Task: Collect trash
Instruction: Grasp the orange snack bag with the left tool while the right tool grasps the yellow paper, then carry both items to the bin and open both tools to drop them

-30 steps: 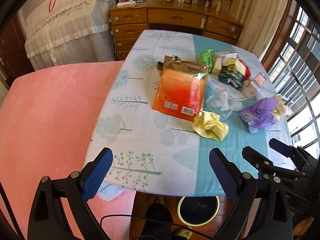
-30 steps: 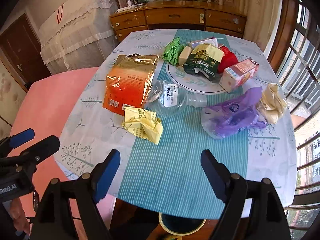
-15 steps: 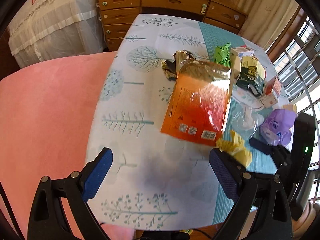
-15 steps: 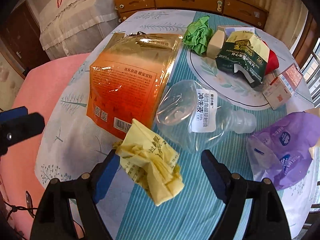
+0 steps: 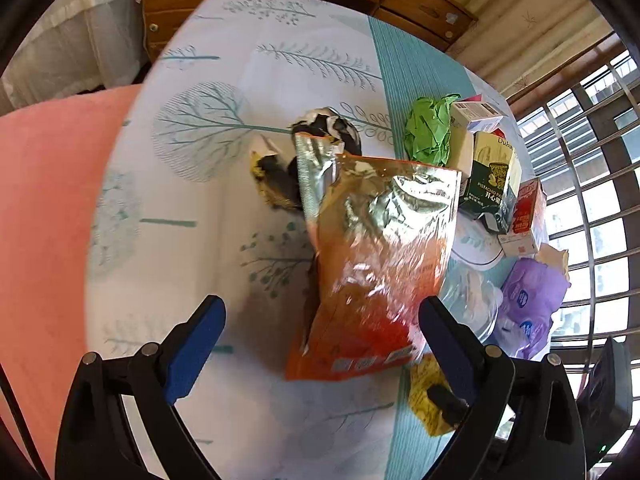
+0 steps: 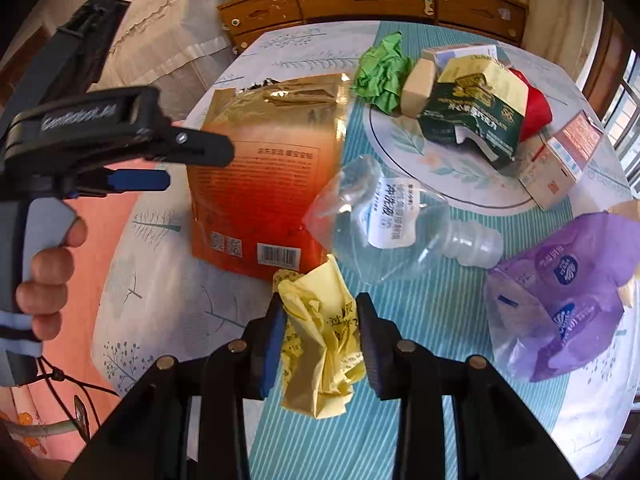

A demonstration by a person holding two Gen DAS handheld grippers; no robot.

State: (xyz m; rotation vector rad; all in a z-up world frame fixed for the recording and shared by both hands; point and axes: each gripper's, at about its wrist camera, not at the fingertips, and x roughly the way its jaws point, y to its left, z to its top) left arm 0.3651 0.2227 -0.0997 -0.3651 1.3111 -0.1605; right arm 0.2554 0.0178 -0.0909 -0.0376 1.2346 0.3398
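Trash lies all over the table [image 6: 168, 292], which has a cloth with trees and a blue stripe. Closest to the right gripper [image 6: 321, 334] is a crumpled yellow paper [image 6: 320, 344]. It sits on the blue stripe, right between the two jaws. The jaws are closing on it now, and the pads look like they are already touching its sides.

One top corner of the yellow paper touches the bottom edge of the big orange bag [image 6: 264, 176]. If the paper is lifted fast, it may tug or push the bag. The paper is soft and puffy, so it may squash and slip out if the squeeze is too light. A loose flap may hang down and catch on something.

Just beside the paper is a squashed clear bottle [image 6: 400, 232]. A sideways bump could roll it into the purple wrapper [image 6: 560, 300].

The left gripper [image 5: 320, 344] hangs over the orange bag with its jaws wide apart, and nothing is in them. The bag is shiny and slippery. It also looks wider than the gap between the jaws, so a grab may just fold it or slide off. The two grippers are near each other, so they could knock together.

Farther back, a green paper ball [image 6: 380, 76] and some boxes [image 6: 472, 112] sit on a round plate [image 6: 440, 184].
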